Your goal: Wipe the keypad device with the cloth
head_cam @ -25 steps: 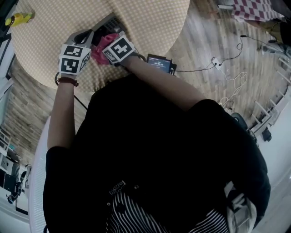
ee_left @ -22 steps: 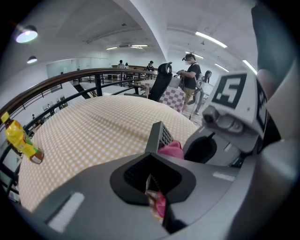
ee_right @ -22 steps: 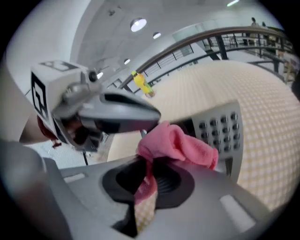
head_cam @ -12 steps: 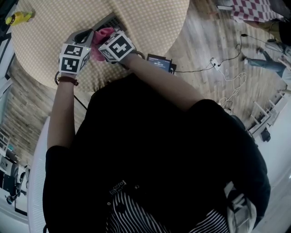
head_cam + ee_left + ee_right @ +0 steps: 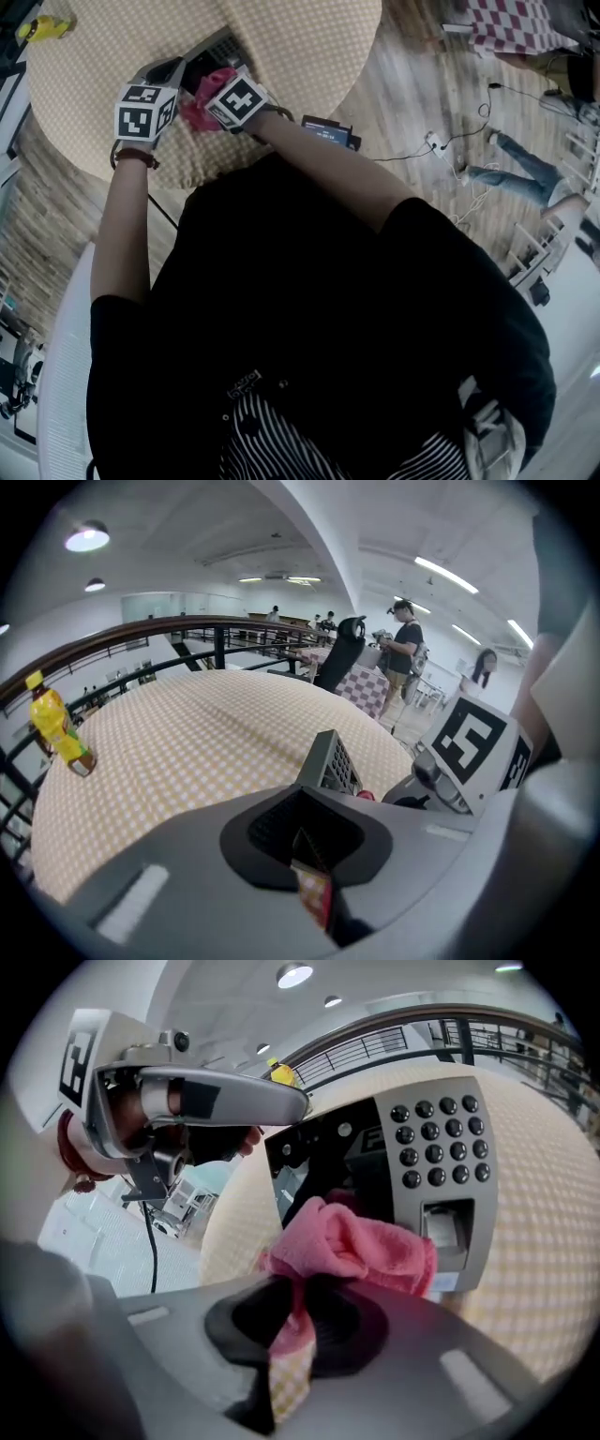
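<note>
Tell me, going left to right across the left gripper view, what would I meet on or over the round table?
yellow bottle → keypad device → a sliver of the pink cloth → the right gripper's marker cube

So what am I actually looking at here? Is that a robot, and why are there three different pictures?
No robot: a person holds hand-held tongs in each hand; the cubes with black-and-white squares are part of them. One picture comes from a camera on the person's head, looking down; the other two cameras ride on the tongs and look along their jaws. The round table with the beige checked covering carries a yellow drink bottle. The left tongs appear clamped on the edge of a grey keypad device with black buttons, tilting it up. The right tongs are shut on a pink towelling cloth, bunched in front of the device's face.
</note>
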A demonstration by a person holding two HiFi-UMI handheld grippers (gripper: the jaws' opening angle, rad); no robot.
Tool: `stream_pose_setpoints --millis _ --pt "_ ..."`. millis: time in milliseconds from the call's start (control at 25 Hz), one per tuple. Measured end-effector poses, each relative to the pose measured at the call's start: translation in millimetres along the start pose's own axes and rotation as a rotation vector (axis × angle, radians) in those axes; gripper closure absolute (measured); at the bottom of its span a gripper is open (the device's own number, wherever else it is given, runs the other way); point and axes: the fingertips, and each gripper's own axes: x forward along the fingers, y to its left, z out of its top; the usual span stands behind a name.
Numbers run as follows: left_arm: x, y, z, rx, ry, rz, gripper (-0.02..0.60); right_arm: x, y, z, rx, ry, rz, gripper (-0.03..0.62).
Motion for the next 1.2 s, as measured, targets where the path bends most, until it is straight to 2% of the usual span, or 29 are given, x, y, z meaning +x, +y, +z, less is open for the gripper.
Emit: stream_pose_setpoints --millis 160,280,360,480,520,600,760,840,920,1040,1200 --pt "-22 6 14 -0.147 -0.117 0.077 0.578 -25 10 1 -0.047 -0.043 0.066 0.545" --pt "-54 -17 26 -0.206 -0.229 0.081 0.578 -71 16 8 -0.056 -0.141 0.108 0.545" --pt "-76 -28 23 -0.272 -0.318 0.038 0.578 -94 22 21 -0.087 -0.200 0.113 0.545" --pt "-101 -49 -4 -0.451 -0.432 -0.106 0.578 -115 36 32 -0.164 -0.268 0.063 0.546" --pt "-107 -63 -12 -0.497 -0.449 -0.129 0.578 -127 39 30 -0.188 -0.283 0.039 0.546" --pt "-118 -86 -31 -0.544 -0.466 -0.099 0.578 -147 46 24 -0.216 -0.308 0.011 0.546" --pt "-120 -96 -87 -0.587 -0.474 0.034 0.578 -131 62 14 -0.211 -0.320 -0.009 0.546" --pt "-114 -106 -98 -0.571 -0.447 0.037 0.578 -122 67 5 -0.197 -0.305 0.004 0.546" --pt "-117 -102 -105 -0.532 -0.445 0.034 0.578 -107 83 5 -0.229 -0.289 0.016 0.546" --pt "-129 -91 -114 -0.499 -0.488 0.056 0.578 -89 108 8 -0.293 -0.279 0.027 0.546" --pt "-150 -104 -120 -0.504 -0.545 0.119 0.578 -93 127 -2 -0.347 -0.277 0.049 0.546"
